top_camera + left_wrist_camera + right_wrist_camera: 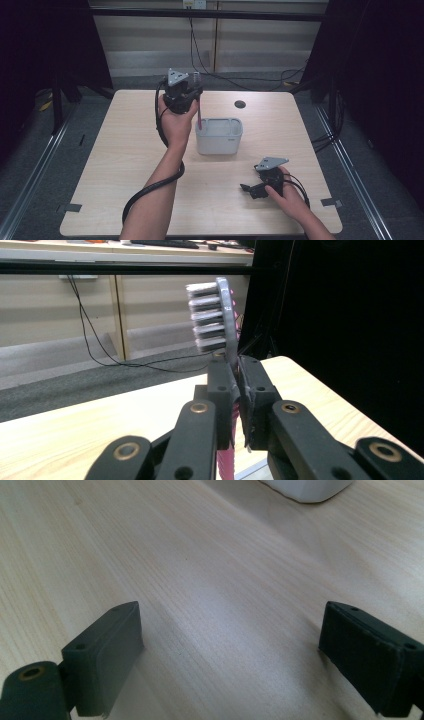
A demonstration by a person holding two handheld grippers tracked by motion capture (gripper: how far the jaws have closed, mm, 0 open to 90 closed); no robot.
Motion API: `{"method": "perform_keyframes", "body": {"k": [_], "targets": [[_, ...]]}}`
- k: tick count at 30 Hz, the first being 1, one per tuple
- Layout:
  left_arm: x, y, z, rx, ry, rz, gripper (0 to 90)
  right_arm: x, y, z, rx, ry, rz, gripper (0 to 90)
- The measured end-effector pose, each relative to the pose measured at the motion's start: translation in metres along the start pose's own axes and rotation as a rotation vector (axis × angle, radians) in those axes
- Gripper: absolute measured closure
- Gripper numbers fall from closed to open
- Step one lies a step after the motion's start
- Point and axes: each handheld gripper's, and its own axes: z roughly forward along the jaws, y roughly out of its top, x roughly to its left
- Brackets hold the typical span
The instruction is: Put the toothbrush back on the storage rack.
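toothbrush [226,320] upright, pinched in left tool [237,385], above holder [219,136]

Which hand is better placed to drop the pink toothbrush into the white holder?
Left. Its tool already clamps the pink toothbrush upright over the white plastic holder. The right tool lies open and empty on the light wooden table, nearer the person.

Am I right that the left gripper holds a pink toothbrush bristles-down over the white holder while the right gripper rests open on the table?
Not quite: the toothbrush is held bristles-up, as the left gripper view shows. The left gripper does hold it over the white holder, and the right gripper rests open on the table.
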Motion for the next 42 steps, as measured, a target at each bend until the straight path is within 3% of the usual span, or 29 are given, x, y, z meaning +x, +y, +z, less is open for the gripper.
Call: {"method": "perform_keyframes", "body": {"k": [20, 42], "targets": [[0.001, -0.021, 0.004, 0.028, 0.011, 0.011, 84.7, 0.000, 0.000, 0.000, 0.000, 0.001, 0.000, 9.7], [0.000, -0.038, 0.009, 0.046, 0.011, -0.007, 84.6, 0.000, 0.000, 0.000, 0.002, 0.001, 0.002, 9.7]]}}
